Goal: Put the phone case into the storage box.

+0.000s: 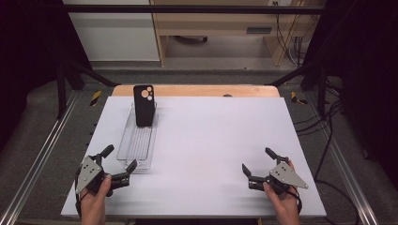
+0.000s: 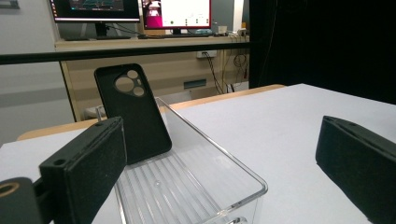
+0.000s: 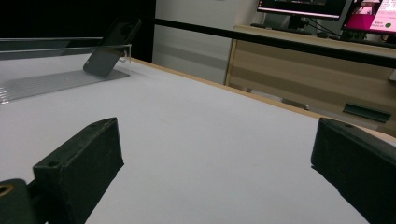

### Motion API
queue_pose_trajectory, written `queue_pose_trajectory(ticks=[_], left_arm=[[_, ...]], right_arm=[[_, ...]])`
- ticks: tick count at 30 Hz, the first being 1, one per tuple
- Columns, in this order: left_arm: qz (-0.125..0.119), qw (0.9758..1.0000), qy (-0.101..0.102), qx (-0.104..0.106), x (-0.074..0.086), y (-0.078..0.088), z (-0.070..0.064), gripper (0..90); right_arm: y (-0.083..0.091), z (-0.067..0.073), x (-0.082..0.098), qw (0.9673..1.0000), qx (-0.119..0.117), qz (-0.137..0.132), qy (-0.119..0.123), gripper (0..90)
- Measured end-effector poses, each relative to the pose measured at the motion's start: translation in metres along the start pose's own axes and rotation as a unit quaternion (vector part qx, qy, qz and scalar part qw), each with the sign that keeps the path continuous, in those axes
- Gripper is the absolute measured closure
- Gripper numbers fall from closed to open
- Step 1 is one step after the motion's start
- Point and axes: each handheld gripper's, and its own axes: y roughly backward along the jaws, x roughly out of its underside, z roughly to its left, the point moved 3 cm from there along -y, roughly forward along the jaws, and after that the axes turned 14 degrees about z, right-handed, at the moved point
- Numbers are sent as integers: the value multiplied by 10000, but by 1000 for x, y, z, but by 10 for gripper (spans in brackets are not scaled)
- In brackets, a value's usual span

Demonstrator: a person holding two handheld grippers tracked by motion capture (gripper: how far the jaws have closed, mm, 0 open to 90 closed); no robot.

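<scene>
Left tongs (image 1: 119, 159) spread at near end of clear tray (image 1: 123, 140), black phone case (image 1: 144, 106) propped upright at far end, right tongs (image 1: 257, 161) spread over bare worktop (image 1: 211, 136)

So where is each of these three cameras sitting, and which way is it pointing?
High view: above the person's side, looking forward and down at the table; both hands show, each with a hand-held gripper.
Left gripper view: rides the left hand-held gripper, facing the tray; its open jaws show.
Right gripper view: rides the right hand-held gripper, low over the table; its open jaws show.
Shared: all three show the phone case leaning in the tray.
</scene>
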Motion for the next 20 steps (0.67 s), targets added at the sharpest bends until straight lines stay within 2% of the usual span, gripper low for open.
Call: queue_pose_trajectory(ticks=[3, 7, 8, 17, 20], left_arm=[[2, 10000, 57, 9, 2, 1, 1, 16], [70, 9995, 227, -188, 6, 3, 4, 23], [76, 9996, 234, -169, 6, 3, 3, 24], [319, 9990, 30, -323, 11, -1, 1, 23], [323, 9990, 71, -298, 12, -2, 1, 23]], right_arm=[[-4, -1, 0, 9999, -139, -11, -55, 24], [-9, 0, -1, 9997, -217, -30, -59, 23], [-10, 0, -1, 9997, -223, -32, -70, 23], [-17, -3, 1, 9996, -218, 119, -143, 26], [-18, -2, 2, 9995, -195, 192, -151, 26]])
